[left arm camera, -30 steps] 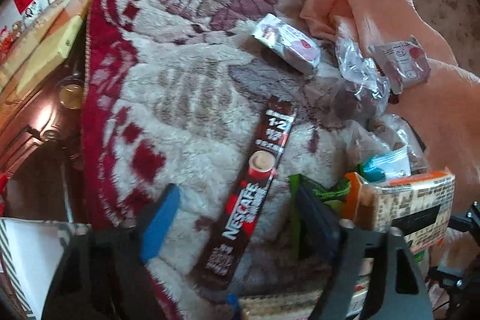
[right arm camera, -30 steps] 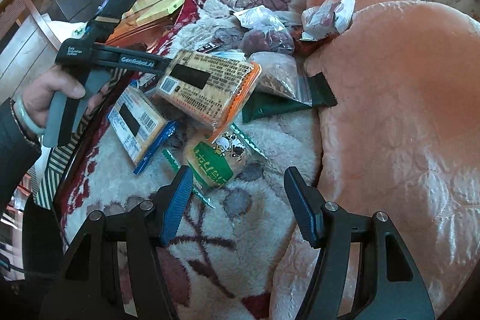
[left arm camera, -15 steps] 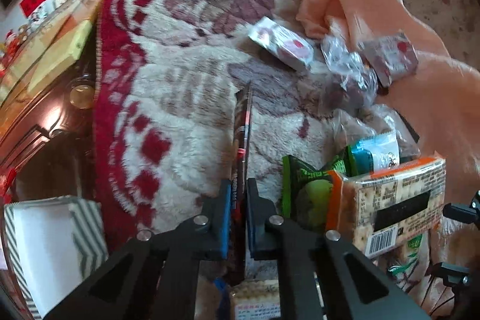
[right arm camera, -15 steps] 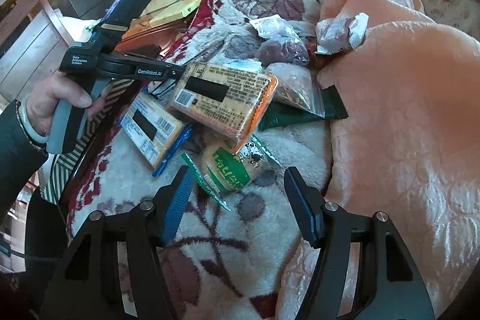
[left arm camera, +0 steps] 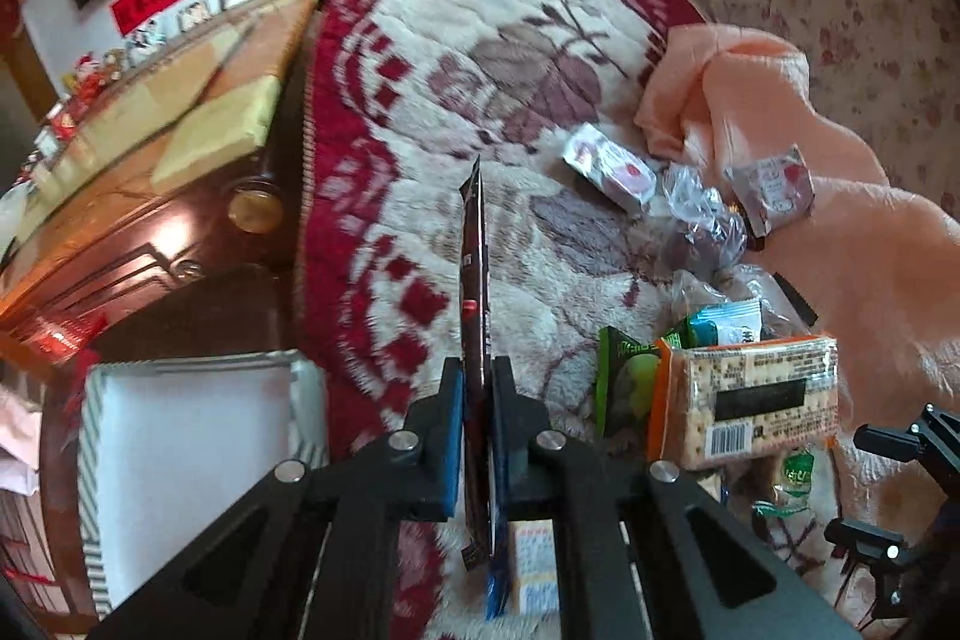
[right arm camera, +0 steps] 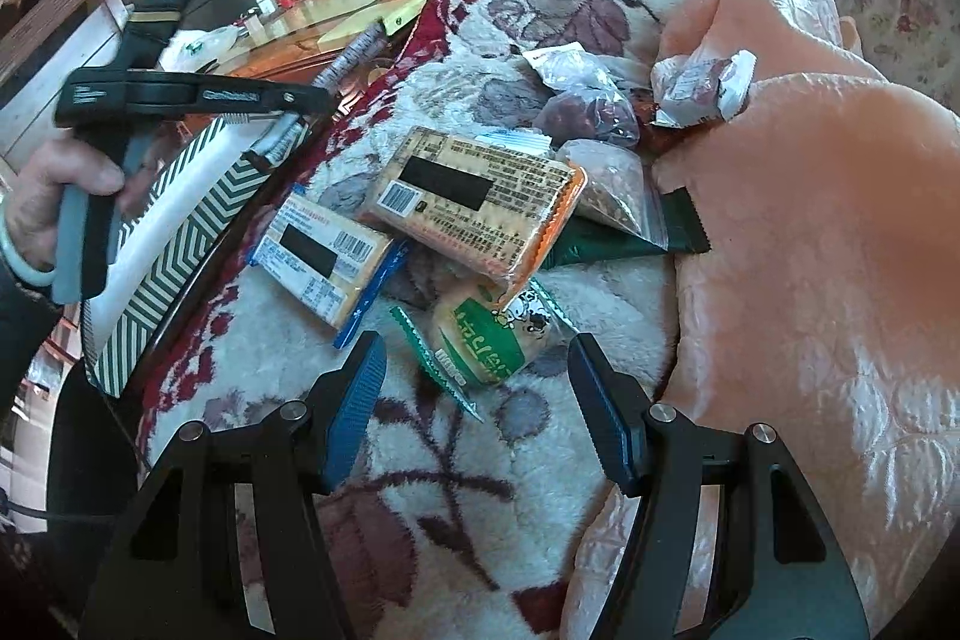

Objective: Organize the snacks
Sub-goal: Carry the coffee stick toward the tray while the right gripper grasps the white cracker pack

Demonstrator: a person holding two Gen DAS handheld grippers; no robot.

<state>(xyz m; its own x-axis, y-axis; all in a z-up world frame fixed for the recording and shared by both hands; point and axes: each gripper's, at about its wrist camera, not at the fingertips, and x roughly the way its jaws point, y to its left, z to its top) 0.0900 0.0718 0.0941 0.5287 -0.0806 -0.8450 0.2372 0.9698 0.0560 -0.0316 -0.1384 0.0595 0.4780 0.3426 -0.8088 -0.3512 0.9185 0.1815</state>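
L gripper (left arm camera: 477, 394) is clamped on a long dark coffee stick sachet (left arm camera: 474, 268), held edge-on and clear of the floral blanket (left arm camera: 420, 112), beside a striped white box (left arm camera: 180, 436). R gripper (right arm camera: 477, 382) hangs w/ jaws spread wide, nothing between them, just above a green-label snack pack (right arm camera: 486, 340) near the orange cracker pack (right arm camera: 474, 202).

The cracker pack (right arm camera: 474, 208) is laid on the blanket (right arm camera: 420, 460), partly over the biscuit pack (right arm camera: 324, 259) at eight o'clock; the box (right arm camera: 174, 244) is placed at nine o'clock.
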